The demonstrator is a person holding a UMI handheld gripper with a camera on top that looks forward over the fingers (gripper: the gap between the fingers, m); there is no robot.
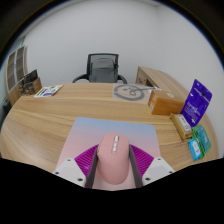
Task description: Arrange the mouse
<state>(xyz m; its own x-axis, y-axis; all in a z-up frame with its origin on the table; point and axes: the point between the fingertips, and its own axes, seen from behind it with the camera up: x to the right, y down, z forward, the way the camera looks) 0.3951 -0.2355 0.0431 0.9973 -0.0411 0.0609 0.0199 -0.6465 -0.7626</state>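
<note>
From the gripper view, my hand-held gripper (pixel 112 172) sat low over the wooden bench (pixel 50 125), and the pale pink mouse (pixel 113 165) lay between its two fingers. The purple pads (pixel 145 160) flanked the mouse on both sides and appeared to press against its flanks, so I had the fingers clamped on it. The mouse pointed away from me, its scroll wheel showing at the far end, and it sat above a mauve mouse mat (pixel 100 128) spread on the bench just ahead of the fingers.

Beyond the mat, a black office chair (pixel 102 68) stood at the far side of the bench against a white wall. Some papers (pixel 48 90) lay toward the far left, near a leaning board. To the far right I saw a coiled white cable (pixel 127 91), a cardboard box (pixel 165 101), a purple package (pixel 198 101) and a small green-and-yellow box (pixel 181 127), all well apart from the mouse.
</note>
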